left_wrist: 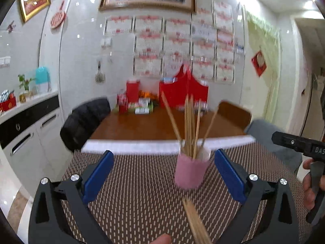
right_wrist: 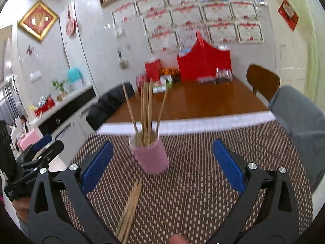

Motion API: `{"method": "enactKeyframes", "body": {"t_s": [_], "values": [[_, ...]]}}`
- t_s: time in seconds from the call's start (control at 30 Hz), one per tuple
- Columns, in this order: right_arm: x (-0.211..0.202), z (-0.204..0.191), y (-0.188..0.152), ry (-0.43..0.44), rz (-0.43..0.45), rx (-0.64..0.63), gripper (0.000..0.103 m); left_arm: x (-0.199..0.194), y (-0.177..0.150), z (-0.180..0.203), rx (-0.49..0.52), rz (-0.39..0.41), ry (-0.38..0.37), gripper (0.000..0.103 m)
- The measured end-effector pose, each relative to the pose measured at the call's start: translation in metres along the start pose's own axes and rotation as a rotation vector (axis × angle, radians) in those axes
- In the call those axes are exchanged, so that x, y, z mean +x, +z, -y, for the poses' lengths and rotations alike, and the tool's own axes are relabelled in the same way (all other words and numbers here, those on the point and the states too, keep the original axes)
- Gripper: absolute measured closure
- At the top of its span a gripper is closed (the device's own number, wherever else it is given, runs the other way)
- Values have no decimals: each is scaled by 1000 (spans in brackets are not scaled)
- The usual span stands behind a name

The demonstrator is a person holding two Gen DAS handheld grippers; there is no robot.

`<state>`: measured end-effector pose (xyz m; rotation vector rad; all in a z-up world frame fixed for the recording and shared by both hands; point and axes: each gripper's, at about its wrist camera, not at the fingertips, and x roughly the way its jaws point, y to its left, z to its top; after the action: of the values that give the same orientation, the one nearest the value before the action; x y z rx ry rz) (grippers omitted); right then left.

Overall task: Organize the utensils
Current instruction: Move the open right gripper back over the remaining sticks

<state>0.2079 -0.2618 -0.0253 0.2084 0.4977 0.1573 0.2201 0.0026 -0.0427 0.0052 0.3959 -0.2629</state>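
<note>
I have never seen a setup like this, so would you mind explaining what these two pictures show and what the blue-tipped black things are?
No robot here: a person holds a handheld two-finger gripper in each hand, each carrying a wide-angle camera looking along its fingers. One picture comes from the left gripper, the other from the right gripper. The blue parts are the finger pads, and both grippers are wide open, holding nothing. On the woven placemat stands a pink cup with several chopsticks upright in it. A loose bundle of chopsticks lies on the mat nearer the cameras. In the left view, the right gripper's black body appears at the right edge.
</note>
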Motion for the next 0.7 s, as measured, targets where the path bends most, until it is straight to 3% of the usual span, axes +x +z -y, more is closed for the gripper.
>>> {"method": "enactKeyframes", "body": {"t_s": [0.23,0.7], "values": [[31,5,-43,10,-109,20,6,41,-60,-1,-14,-247,-35,6],[37,16,-56,15,-141,32,6,73,-117,17,78,-489,-28,6]]}}
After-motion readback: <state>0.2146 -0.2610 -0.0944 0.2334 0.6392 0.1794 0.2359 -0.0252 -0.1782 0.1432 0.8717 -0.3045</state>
